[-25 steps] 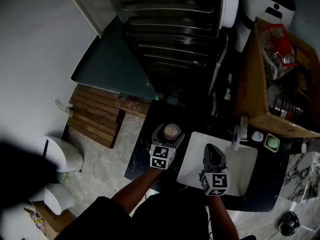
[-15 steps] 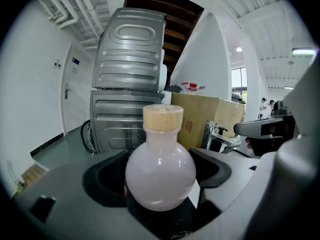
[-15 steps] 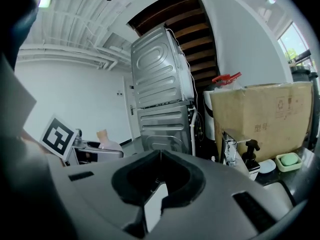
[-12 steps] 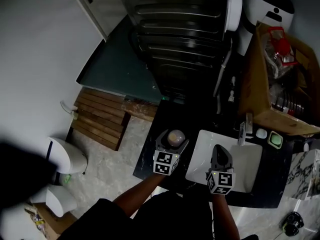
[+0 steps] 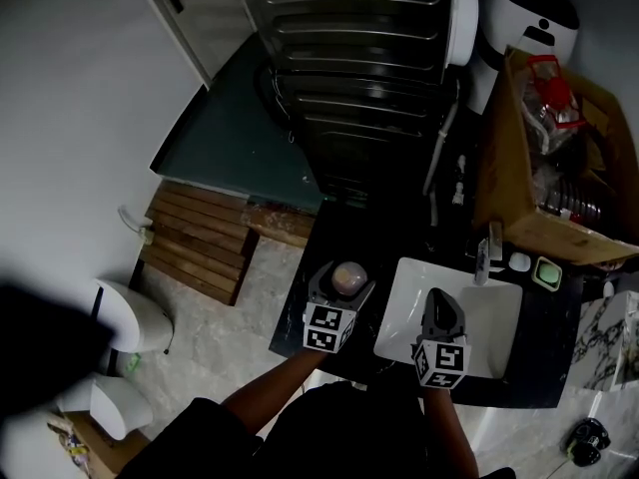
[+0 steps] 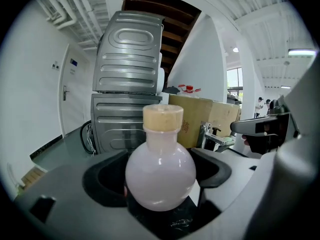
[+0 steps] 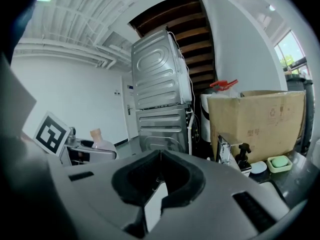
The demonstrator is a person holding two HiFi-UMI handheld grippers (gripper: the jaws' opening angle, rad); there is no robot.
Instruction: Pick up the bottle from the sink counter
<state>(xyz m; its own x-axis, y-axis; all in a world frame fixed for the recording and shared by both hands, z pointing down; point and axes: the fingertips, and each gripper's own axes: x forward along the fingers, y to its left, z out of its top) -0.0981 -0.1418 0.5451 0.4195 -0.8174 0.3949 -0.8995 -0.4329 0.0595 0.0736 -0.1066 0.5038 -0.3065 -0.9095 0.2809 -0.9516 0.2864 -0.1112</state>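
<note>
A round pale pink bottle with a cork-coloured cap stands upright between the jaws of my left gripper, which close in on its belly from both sides. Black marbled counter shows just under it. In the head view the bottle sits in the left gripper over the dark counter's left part. My right gripper hovers over the white sink, its jaws shut with nothing in them. From the right gripper view the bottle appears far left.
A faucet, a small pump bottle and a green soap dish line the sink's back. A cardboard box stands behind them, stacked metal appliances straight ahead. A wooden pallet lies on the floor to the left.
The head view has shifted a little, so the scene sits slightly lower and to the right. Both grippers keep their places, and the bottle stays between the left jaws.
</note>
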